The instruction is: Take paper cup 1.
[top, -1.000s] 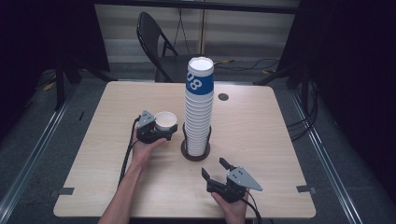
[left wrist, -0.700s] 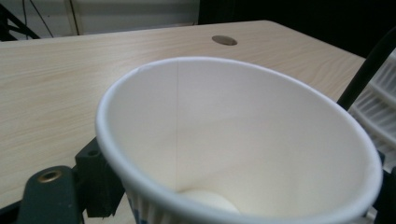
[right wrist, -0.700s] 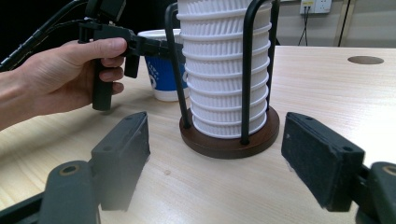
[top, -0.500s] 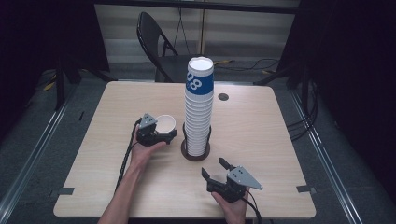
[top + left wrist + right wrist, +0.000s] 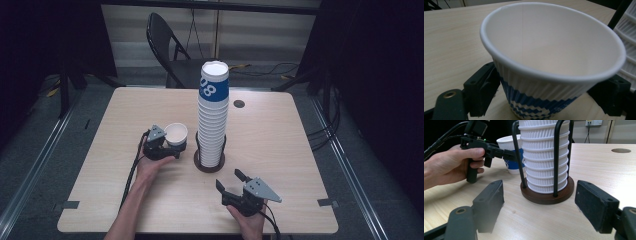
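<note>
A white paper cup [image 5: 176, 133] with a blue pattern stands upright on the table, left of a tall stack of the same ribbed cups [image 5: 213, 115] in a black wire holder with a round wooden base [image 5: 209, 165]. My left gripper [image 5: 177, 144] is shut on the single cup [image 5: 554, 50]. Its pads lie against the ribbed wall low down, and the jaws have just been opening a little. From the right gripper view, that cup [image 5: 507, 142] sits behind the holder's rods. My right gripper [image 5: 229, 179] is open and empty, facing the holder base [image 5: 547, 192].
The wooden table [image 5: 280, 140] has a round cable hole [image 5: 239, 104] behind the stack. A folding chair [image 5: 165, 45] stands beyond the far edge. Cables trail from both grippers toward the near edge.
The left gripper and its cup have sunk slightly, a little nearer the person. The right gripper has not moved.
</note>
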Available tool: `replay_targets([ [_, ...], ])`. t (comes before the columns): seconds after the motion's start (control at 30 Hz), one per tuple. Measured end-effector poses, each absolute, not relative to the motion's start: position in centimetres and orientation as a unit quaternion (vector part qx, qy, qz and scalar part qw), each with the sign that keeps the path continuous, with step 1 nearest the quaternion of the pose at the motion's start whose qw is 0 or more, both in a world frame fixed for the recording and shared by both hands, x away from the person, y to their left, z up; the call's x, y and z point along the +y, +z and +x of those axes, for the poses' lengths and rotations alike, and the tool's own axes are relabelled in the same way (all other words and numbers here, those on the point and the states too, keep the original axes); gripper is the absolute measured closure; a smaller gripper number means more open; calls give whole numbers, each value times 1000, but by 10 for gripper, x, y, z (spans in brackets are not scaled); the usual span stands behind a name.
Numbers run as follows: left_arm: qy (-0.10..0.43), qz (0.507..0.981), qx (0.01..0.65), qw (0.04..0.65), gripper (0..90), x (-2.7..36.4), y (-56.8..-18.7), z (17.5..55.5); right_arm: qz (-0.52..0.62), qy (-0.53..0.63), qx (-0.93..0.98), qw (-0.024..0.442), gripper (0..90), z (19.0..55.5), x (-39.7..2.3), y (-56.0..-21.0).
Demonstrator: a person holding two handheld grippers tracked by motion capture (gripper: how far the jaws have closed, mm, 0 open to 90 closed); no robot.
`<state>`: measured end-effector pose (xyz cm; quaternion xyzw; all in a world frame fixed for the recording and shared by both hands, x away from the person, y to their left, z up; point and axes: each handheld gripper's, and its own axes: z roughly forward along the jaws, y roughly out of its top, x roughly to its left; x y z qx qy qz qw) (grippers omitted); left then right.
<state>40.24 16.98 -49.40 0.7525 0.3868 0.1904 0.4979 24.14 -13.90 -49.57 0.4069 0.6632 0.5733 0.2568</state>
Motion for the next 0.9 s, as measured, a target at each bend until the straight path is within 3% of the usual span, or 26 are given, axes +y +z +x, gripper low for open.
replay_targets([
  [0.43, 210, 746, 383, 502, 161, 185, -489, 382, 407, 575, 663, 254, 217, 242, -140, -496],
  [0.9, 223, 714, 369, 551, 174, 195, -446, 352, 424, 571, 655, 256, 179, 242, -141, -496],
])
